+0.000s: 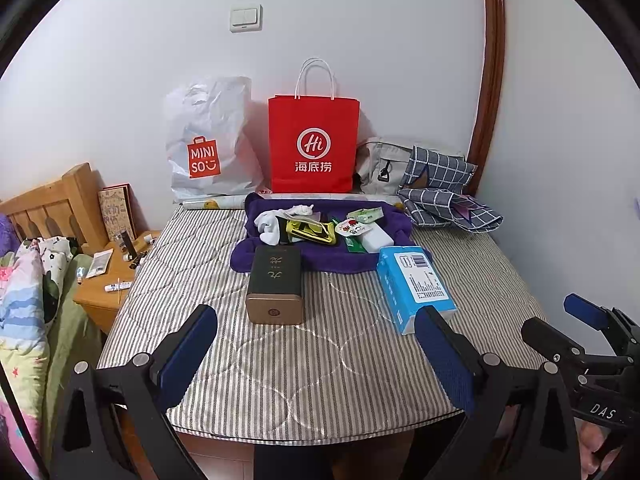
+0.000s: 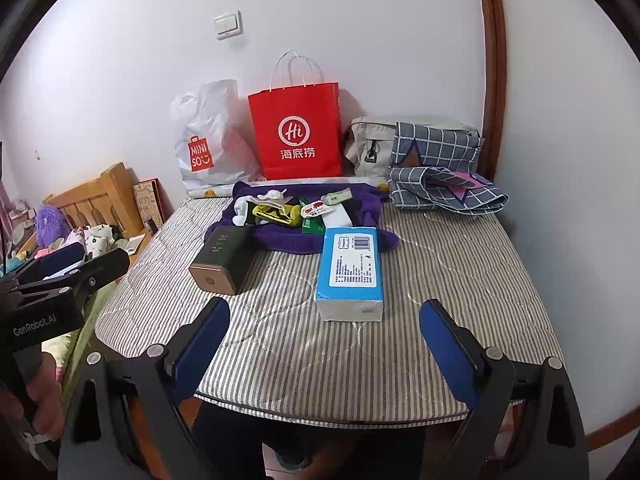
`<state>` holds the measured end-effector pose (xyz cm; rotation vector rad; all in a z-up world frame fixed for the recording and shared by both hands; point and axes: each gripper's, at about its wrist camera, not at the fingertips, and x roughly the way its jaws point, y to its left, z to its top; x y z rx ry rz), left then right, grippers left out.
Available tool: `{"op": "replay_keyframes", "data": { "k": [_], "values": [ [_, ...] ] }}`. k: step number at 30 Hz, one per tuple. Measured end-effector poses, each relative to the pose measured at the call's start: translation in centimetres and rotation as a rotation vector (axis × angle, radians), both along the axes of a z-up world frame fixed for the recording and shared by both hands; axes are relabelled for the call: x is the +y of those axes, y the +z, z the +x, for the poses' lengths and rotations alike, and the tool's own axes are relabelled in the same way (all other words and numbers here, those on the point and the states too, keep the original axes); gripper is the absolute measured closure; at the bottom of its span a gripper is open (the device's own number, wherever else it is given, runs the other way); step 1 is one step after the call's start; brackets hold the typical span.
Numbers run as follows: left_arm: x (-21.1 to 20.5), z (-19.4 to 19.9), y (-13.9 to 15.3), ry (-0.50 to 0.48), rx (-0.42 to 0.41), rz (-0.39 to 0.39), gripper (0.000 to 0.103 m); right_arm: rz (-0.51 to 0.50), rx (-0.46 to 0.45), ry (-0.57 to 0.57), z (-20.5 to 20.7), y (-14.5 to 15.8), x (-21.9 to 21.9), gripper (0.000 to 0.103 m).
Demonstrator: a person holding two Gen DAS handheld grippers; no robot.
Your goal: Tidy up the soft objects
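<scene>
Blue-padded, both the left gripper (image 1: 316, 354) and right gripper (image 2: 324, 354) hover spread wide and empty over the striped mattress (image 1: 320, 360), so the nearest blue tissue pack (image 2: 349, 274) wants a gentle grasp across its narrow width.

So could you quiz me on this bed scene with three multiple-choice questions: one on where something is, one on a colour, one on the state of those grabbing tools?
1. Where does the blue tissue pack lie?
A. on the striped mattress
B. inside the red bag
C. on the floor

2. What colour is the paper bag marked "Hi"?
A. green
B. red
C. black

3. How are both hand-held grippers?
A. shut on a sock
B. holding the box
C. open, empty

Answers: 1 A, it rests on the stripes. 2 B, plainly red. 3 C, left hand-held gripper and right hand-held gripper have spread fingers, with nothing between.
</scene>
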<state>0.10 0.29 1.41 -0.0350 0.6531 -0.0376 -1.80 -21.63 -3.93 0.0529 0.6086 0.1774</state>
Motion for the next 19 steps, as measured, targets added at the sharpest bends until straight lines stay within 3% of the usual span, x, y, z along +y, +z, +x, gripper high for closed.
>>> {"op": "replay_keyframes", "data": {
  "k": [19],
  "values": [
    [0.17,-0.07,-0.06,0.011,-0.003,0.002,0.003,0.005,-0.004,0.004,-0.23,0.08,0.09,0.008]
  ]
}}
